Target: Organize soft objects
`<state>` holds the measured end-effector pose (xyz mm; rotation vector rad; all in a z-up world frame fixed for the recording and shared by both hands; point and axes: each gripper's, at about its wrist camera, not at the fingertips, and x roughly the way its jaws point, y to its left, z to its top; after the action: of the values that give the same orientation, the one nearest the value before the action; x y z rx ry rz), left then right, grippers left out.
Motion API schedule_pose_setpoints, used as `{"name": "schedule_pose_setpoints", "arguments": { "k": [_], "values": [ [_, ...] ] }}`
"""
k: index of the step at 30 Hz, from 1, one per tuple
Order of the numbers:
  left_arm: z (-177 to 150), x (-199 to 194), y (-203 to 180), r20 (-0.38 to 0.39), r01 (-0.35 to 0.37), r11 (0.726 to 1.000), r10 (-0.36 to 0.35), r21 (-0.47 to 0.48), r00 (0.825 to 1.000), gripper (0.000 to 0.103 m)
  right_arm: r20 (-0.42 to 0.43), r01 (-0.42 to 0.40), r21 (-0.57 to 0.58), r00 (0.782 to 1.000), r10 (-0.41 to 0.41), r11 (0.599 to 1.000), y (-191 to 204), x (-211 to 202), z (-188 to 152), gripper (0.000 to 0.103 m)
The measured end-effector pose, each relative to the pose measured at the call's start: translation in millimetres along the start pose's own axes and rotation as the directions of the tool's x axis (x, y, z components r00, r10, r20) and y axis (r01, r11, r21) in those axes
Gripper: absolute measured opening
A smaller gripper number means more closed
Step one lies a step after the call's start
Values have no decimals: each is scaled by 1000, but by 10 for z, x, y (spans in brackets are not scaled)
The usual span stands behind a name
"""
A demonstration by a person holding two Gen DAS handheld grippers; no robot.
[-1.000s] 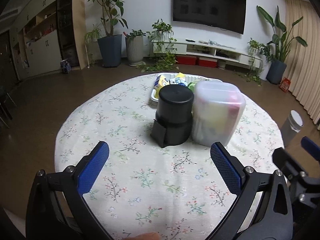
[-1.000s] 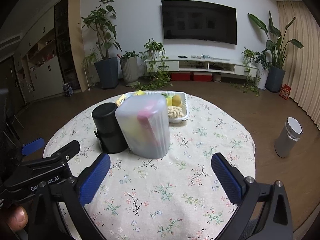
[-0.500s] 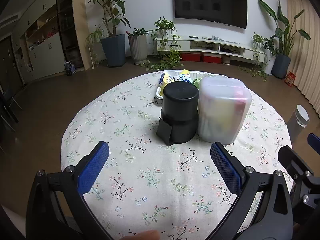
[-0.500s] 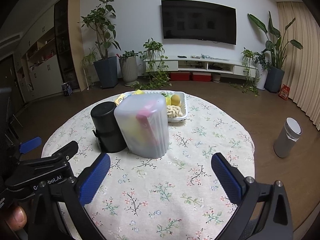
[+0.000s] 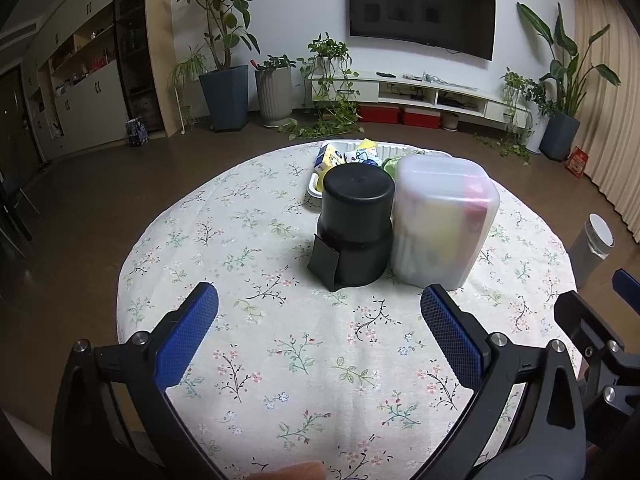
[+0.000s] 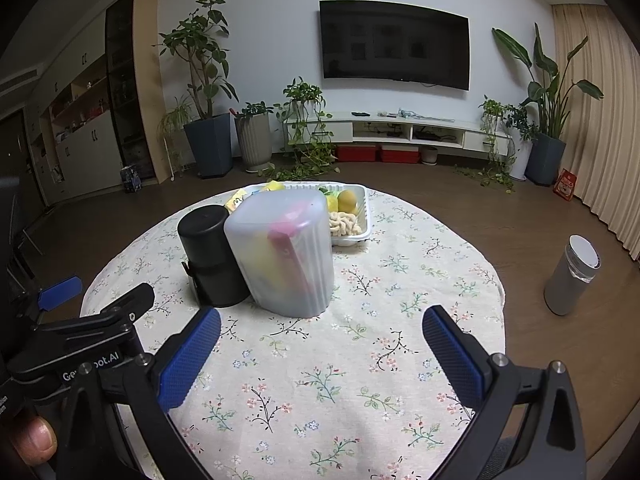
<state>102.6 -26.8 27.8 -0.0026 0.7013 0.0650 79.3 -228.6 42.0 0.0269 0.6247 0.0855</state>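
Both the left tongs (image 5: 319, 312) and the right tongs (image 6: 322, 334) gape wide at the bottom of their frames, holding nothing, above the flowered desk (image 6: 400, 320). At centre frame a frosted bin (image 6: 286, 254) stands beside a black canister (image 6: 210, 256), coloured soft things showing dimly through its wall. Behind it a white tray (image 6: 362, 216) holds more soft pieces. This fits sorting partly done, or a bin filled beforehand; which, I cannot tell.
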Motion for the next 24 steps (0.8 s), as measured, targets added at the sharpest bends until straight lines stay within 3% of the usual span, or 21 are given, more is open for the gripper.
{"name": "schedule_pose_setpoints", "arguments": {
  "k": [24],
  "values": [
    [1,-10,-24,-5,17,1000,-17,-2,1000,103,8,12,-2,1000,-12,1000,-40,-46,30,103]
  ]
}}
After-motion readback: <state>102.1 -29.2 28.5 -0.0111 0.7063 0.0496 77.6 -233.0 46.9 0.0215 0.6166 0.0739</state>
